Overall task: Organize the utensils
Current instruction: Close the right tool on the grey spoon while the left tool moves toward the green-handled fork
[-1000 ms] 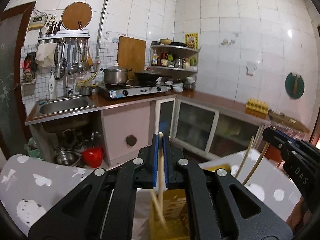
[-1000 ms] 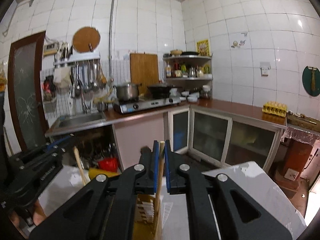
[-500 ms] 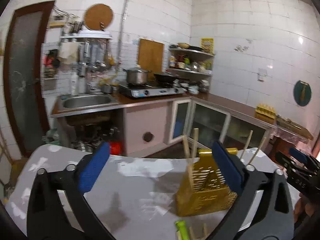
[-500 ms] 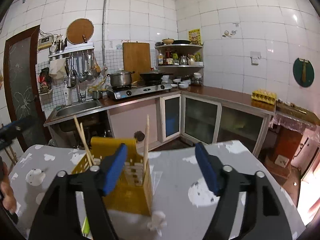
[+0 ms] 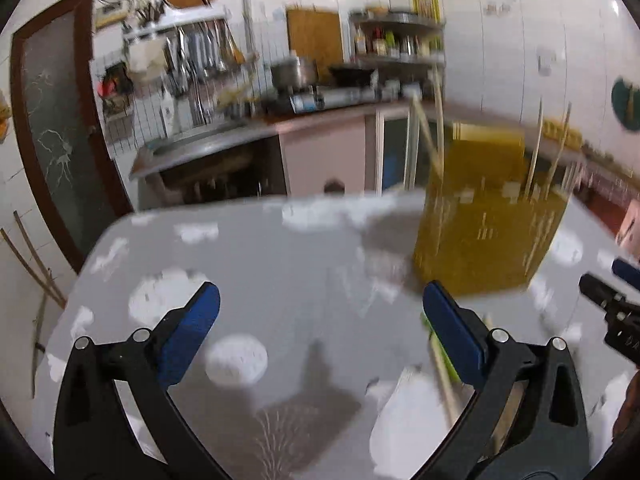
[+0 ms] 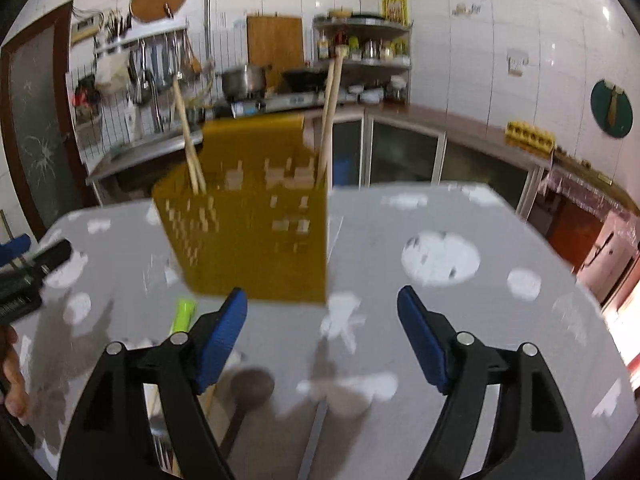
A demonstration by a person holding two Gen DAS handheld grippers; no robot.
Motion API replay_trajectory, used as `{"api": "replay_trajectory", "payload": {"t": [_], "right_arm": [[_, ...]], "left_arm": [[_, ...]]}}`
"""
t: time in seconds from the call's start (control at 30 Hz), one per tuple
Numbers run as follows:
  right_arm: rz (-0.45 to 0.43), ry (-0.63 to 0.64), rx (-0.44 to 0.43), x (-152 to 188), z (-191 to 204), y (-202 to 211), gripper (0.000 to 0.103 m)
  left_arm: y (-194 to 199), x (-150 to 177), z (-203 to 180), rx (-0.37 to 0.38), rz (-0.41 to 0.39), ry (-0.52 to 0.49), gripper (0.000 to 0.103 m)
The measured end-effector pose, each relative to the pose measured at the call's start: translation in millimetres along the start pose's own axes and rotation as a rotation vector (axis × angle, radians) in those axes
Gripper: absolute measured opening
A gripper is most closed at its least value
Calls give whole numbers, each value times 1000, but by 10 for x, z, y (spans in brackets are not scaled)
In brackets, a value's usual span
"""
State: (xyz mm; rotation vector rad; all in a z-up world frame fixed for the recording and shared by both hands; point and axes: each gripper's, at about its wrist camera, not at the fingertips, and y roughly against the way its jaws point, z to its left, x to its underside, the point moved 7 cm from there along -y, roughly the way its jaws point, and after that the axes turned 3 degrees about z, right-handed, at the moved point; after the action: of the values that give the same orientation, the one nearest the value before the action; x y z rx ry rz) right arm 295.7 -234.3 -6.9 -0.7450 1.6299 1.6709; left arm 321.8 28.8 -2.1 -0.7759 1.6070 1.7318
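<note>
Both grippers, left (image 5: 320, 320) wide open, right (image 6: 322, 318) opening and empty, have released chopsticks (image 6: 328, 120) into holder (image 6: 256, 232); remaining light, stiff, slippery utensils suit mid-shaft grips.

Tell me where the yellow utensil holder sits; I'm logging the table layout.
The yellow utensil holder stands upright on the grey table, ahead-left of the right gripper, chopsticks inside.

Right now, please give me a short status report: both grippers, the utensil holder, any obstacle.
Left gripper open, empty. Right gripper opening, empty. Yellow utensil holder upright on the table, chopsticks inside. Loose utensils lie near the grippers.
</note>
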Motion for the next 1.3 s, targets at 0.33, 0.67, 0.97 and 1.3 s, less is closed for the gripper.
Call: {"api": "replay_trajectory", "payload": {"t": [0.33, 0.67, 0.97, 1.3], "right_arm": [[167, 55, 31, 518, 299, -393, 76], [265, 57, 55, 643, 457, -527, 68], [294, 39, 35, 661, 507, -601, 39], [291, 42, -20, 662, 448, -579, 36]], "left_arm": [[-464, 497, 12, -2, 172, 4, 98], [-622, 637, 37, 29, 226, 37, 98], [-614, 644, 3, 75, 242, 61, 98], [-512, 628, -270, 100, 271, 9, 98]]}}
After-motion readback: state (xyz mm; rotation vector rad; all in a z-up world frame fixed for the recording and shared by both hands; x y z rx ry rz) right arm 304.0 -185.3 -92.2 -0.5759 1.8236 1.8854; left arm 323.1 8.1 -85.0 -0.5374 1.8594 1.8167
